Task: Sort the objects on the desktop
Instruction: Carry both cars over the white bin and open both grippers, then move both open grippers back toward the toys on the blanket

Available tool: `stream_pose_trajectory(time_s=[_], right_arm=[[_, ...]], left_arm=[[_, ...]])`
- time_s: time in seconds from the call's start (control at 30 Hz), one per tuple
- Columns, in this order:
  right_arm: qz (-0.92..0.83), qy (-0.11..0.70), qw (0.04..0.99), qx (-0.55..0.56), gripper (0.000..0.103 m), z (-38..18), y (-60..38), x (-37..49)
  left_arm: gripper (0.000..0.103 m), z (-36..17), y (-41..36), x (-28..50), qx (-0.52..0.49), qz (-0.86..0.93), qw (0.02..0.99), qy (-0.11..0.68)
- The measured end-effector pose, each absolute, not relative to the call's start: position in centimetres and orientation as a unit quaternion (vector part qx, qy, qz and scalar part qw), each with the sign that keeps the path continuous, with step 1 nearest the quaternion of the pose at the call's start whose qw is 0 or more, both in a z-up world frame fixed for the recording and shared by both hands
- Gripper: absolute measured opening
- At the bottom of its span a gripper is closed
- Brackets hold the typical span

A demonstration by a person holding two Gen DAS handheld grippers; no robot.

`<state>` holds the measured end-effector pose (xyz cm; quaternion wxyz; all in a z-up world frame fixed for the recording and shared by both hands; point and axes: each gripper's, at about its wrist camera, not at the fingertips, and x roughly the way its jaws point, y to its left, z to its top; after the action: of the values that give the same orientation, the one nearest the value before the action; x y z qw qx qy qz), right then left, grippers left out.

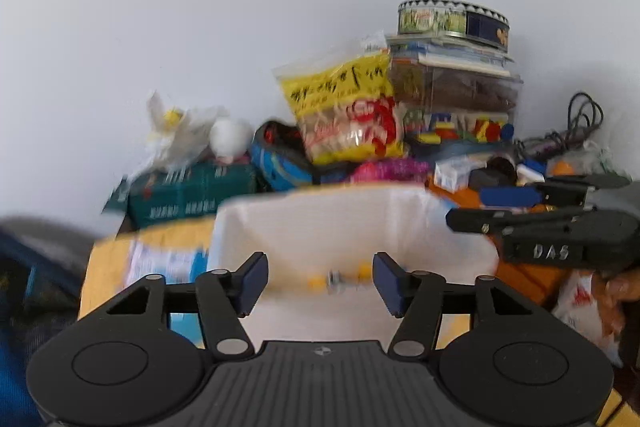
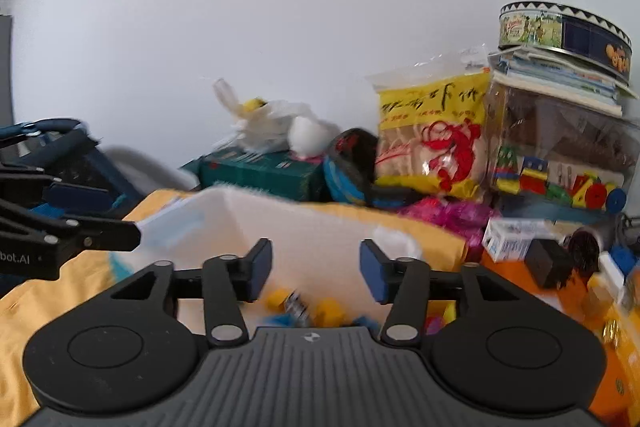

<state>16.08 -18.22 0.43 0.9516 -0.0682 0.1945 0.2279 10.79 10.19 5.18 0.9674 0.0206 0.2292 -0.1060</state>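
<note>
A white open box (image 1: 340, 223) (image 2: 316, 223) stands on a yellow surface (image 2: 40, 295) right in front of both grippers. Small yellow pieces (image 1: 314, 283) (image 2: 330, 311) and blue pieces (image 2: 280, 319) lie loose on its floor, blurred. My left gripper (image 1: 322, 283) hovers open over the box's near side, with nothing between its blue pads. My right gripper (image 2: 316, 269) is open too, above the same box. Each one shows in the other's view: the right gripper (image 1: 466, 207) at the box's right rim, the left gripper (image 2: 120, 217) at its left rim.
Clutter lines the wall behind the box: a green carton (image 1: 192, 195), a white plastic bag (image 1: 176, 131), a yellow snack bag (image 2: 432, 135), a clear tub of toy blocks (image 2: 560, 163) under books and a round tin (image 2: 564, 27). A black charger (image 2: 548, 263) lies at the right.
</note>
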Motion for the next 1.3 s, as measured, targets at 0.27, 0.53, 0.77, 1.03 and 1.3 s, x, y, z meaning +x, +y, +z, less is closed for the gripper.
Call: stream_pose_trajectory(time_s=[0.27,0.53,0.77,1.03,1.3], right_arm=[[0.249,0.309,0.913,-0.095,0.055,-6.4,-18.0,11.5],[0.267,0.38,0.88,-0.1,0.056,-10.4,-17.8,8.1],[0.282,0.395,0.867,-0.114,0.053,-11.5,-17.0,6.7],[0.325,0.362,0.866,-0.117,0.044,-9.8,-14.1,6.5],[0.378,0.342,0.849,-0.141,0.046,-9.2,-9.9,6.3]], left_arm=[[0.062,-3.1,8.9,4.8,0.015,-0.137,0.921,0.363],[0.062,-5.9,9.3,2.2,0.004,-0.129,0.906,0.402],[0.062,-6.5,9.0,1.0,0.014,-0.131,0.904,0.407],[0.06,-6.2,9.5,-0.3,0.016,-0.127,0.907,0.402],[0.06,-6.2,10.9,-1.0,0.006,-0.102,0.909,0.404]])
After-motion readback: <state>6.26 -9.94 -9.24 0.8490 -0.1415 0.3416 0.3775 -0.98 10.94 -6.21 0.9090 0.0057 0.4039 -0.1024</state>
